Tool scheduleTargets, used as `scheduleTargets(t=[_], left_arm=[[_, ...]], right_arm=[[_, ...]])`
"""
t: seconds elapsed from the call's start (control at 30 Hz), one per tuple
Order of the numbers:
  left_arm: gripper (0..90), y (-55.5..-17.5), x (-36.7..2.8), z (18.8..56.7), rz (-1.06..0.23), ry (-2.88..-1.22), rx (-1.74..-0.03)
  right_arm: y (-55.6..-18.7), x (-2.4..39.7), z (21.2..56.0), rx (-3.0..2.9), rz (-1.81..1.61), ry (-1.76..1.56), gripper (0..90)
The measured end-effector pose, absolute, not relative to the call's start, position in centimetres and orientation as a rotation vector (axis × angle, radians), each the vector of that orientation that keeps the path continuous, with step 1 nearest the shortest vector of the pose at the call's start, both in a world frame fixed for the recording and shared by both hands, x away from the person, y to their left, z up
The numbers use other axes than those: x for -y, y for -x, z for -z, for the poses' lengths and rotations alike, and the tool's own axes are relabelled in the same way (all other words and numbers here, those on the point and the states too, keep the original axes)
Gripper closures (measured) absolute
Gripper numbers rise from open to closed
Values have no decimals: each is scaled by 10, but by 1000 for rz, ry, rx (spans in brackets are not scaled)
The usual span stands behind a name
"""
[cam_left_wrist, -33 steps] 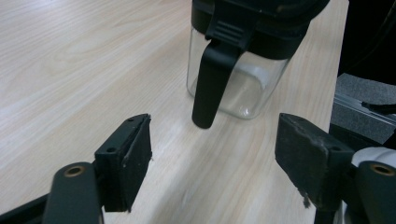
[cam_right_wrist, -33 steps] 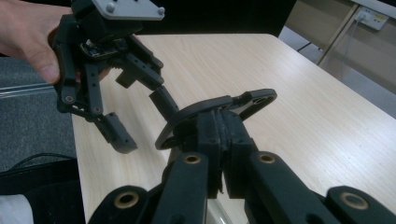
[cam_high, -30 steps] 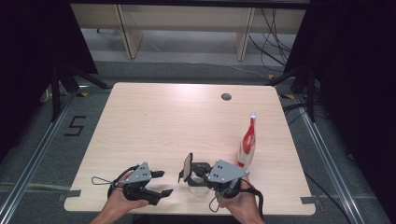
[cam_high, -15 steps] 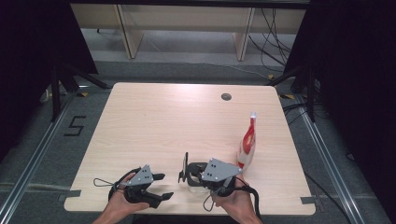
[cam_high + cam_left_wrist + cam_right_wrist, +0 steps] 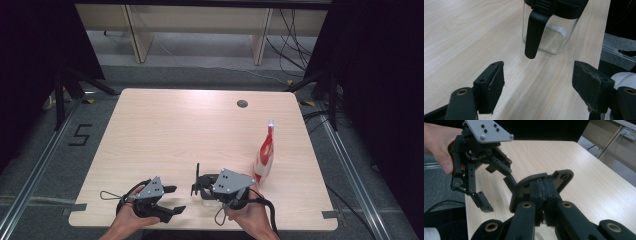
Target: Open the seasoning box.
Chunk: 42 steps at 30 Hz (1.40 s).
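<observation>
On the pale wooden table (image 5: 165, 135), near its front edge, stands a clear square glass jar with a black hinged lid (image 5: 549, 27). In the left gripper view its transparent body rests flat on the wood, and a black lever-like handle hangs down its near side from the dark rim. In the high view the jar sits just in front of the person's right hand, partly covered by the grey three-cornered plate of the right gripper (image 5: 200, 184), with the black lid flap (image 5: 541, 183) raised and standing almost on edge at the jar's left side. The right gripper is clenched on this flap: in the right gripper view its two black jaws are pressed close together with the edge of the flat, rounded black lid pinched between the pads. The left gripper (image 5: 172, 199) is released, its jaws spread wide with nothing between them; it is held low over the table to the left of the jar, well apart from it, and its jaws point toward the jar. In the right gripper view this same gripper shows beyond the lid, with the person's left hand (image 5: 437, 143) wrapped round its body. To the right of the jar, near it, stands an upright red and white pouch (image 5: 265, 154).
</observation>
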State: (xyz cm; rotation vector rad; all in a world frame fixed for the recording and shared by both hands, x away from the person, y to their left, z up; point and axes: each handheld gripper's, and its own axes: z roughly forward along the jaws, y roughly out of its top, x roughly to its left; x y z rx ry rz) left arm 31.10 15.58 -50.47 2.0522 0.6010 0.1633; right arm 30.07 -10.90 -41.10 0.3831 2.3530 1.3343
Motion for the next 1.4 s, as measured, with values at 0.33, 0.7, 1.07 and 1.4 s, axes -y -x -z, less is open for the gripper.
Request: scheduleTargets(t=[0.33,0.7,1.07,1.4], left_arm=[[255,-310,-153,506,-170,-2086,-575],[253,-309,-152,507,-156,-2076,-604],[252,-308,-152,508,-158,-2070,-616],[252,-308,-152,506,-164,-2062,-597]], right_arm=[[-302,105,411,-2350,-1335,-377,881],[-302,108,411,-2339,-1343,-398,847],[-303,118,409,-2316,-1345,-421,802],[-298,152,418,-2275,-1336,-537,601]])
